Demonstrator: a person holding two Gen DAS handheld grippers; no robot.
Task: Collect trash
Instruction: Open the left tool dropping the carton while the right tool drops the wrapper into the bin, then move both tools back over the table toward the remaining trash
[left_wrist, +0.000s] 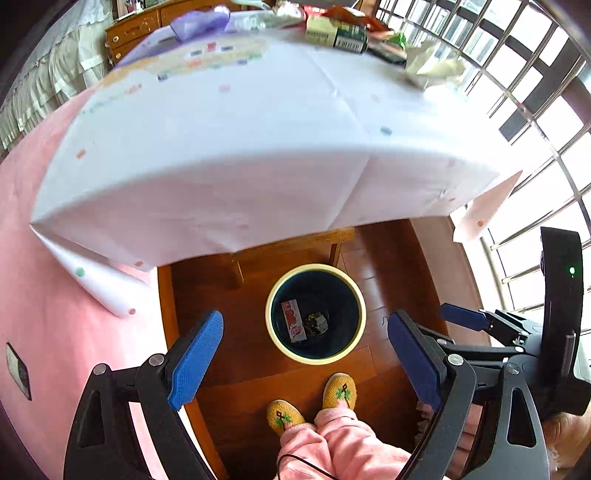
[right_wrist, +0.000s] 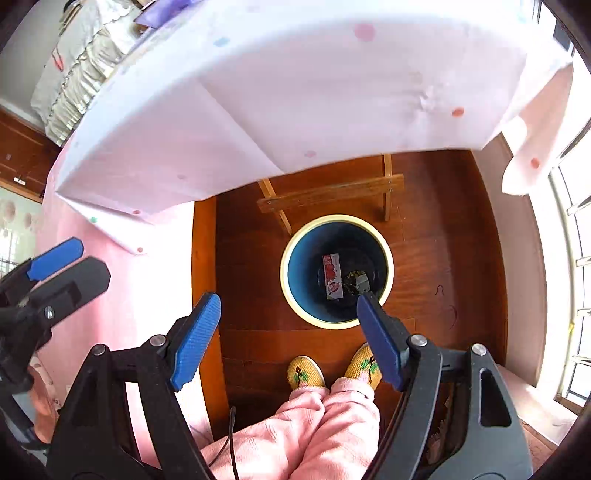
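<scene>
A round bin (left_wrist: 354, 332) with a cream rim and dark blue inside stands on the wooden floor below both grippers; in the right wrist view the bin (right_wrist: 295, 295) sits the same way. Inside it lie a red-and-white wrapper (left_wrist: 293, 320) (right_wrist: 332, 275) and a dark crumpled piece (left_wrist: 317, 322) (right_wrist: 355, 282). My left gripper (left_wrist: 304, 354) hangs open and empty above the bin. My right gripper (right_wrist: 288, 338) is open and empty too, just beside the left one. More trash (left_wrist: 340, 35), boxes and wrappers, lies at the far edge of the white-clothed table (left_wrist: 229, 140).
The person's feet in yellow slippers (left_wrist: 312, 402) and pink trousers (right_wrist: 314, 432) stand right behind the bin. A wooden table frame (right_wrist: 328, 195) crosses the floor under the tablecloth. Pink bedding (left_wrist: 48, 295) lies to the left, a barred window (left_wrist: 535, 129) to the right.
</scene>
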